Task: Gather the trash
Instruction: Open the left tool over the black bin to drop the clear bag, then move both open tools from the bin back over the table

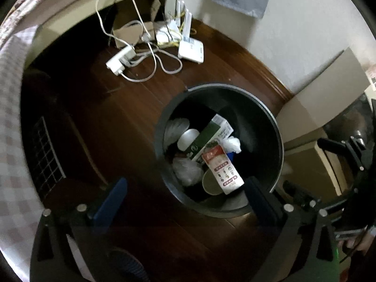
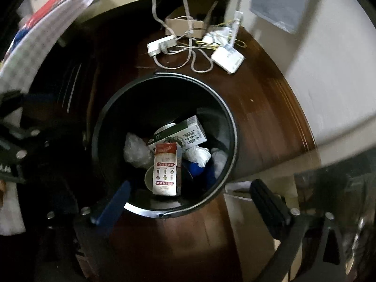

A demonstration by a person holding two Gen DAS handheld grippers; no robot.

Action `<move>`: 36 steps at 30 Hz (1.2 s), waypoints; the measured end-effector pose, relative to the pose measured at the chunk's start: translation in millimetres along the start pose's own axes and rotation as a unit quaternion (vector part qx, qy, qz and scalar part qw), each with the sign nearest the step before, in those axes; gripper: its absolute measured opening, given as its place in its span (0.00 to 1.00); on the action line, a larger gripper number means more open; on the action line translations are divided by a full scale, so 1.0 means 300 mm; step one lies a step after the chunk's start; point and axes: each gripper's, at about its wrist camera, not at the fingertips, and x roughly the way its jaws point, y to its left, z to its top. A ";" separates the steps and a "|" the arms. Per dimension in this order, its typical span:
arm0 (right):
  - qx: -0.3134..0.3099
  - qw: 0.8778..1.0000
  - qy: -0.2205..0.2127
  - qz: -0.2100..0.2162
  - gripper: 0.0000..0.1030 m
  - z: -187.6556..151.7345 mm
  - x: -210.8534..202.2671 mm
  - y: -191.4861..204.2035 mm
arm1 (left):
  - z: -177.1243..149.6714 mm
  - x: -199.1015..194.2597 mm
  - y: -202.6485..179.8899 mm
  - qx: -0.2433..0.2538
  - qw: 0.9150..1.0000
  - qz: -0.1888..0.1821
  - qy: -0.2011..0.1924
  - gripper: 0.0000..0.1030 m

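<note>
A round black trash bin (image 1: 162, 164) stands on the dark wooden floor; it also shows in the right wrist view (image 2: 110, 108). Inside lie a red-and-white carton (image 1: 223, 171) (image 2: 166, 169), a green-and-white milk carton (image 1: 209, 136) (image 2: 183, 134), crumpled plastic bags (image 1: 188, 169) (image 2: 136, 151), a white lid (image 1: 188, 137) and white tissue (image 2: 198, 156). My left gripper (image 1: 185, 196) is open and empty, just above the bin's near rim. My right gripper (image 2: 190, 195) is open and empty, over the bin's near rim.
A white power strip (image 1: 119, 60) (image 2: 161, 43) with looping cables, a white router (image 1: 190, 49) (image 2: 228, 58) and a cardboard box (image 1: 129, 35) lie on the floor beyond the bin. A checked cloth (image 1: 11, 117) hangs at left. White wall and beige cabinet (image 1: 329, 89) at right.
</note>
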 end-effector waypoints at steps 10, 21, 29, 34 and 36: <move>0.054 0.998 -0.024 0.012 1.00 0.019 -0.083 -0.012 | 0.004 -0.074 0.045 -0.007 0.999 0.012 -0.044 0.99; 0.065 0.997 -0.045 0.026 1.00 0.032 -0.182 0.011 | -0.030 -0.172 0.090 -0.013 0.996 0.021 -0.080 0.99; 0.054 0.995 -0.079 0.037 1.00 0.080 -0.286 0.093 | -0.073 -0.270 0.156 -0.033 0.993 0.025 -0.108 0.99; 0.029 0.994 -0.095 0.043 1.00 0.123 -0.323 0.163 | -0.103 -0.349 0.238 -0.058 0.988 0.033 -0.136 0.99; 0.020 0.994 -0.100 0.048 1.00 0.141 -0.337 0.195 | -0.113 -0.380 0.286 -0.070 0.986 0.041 -0.147 0.99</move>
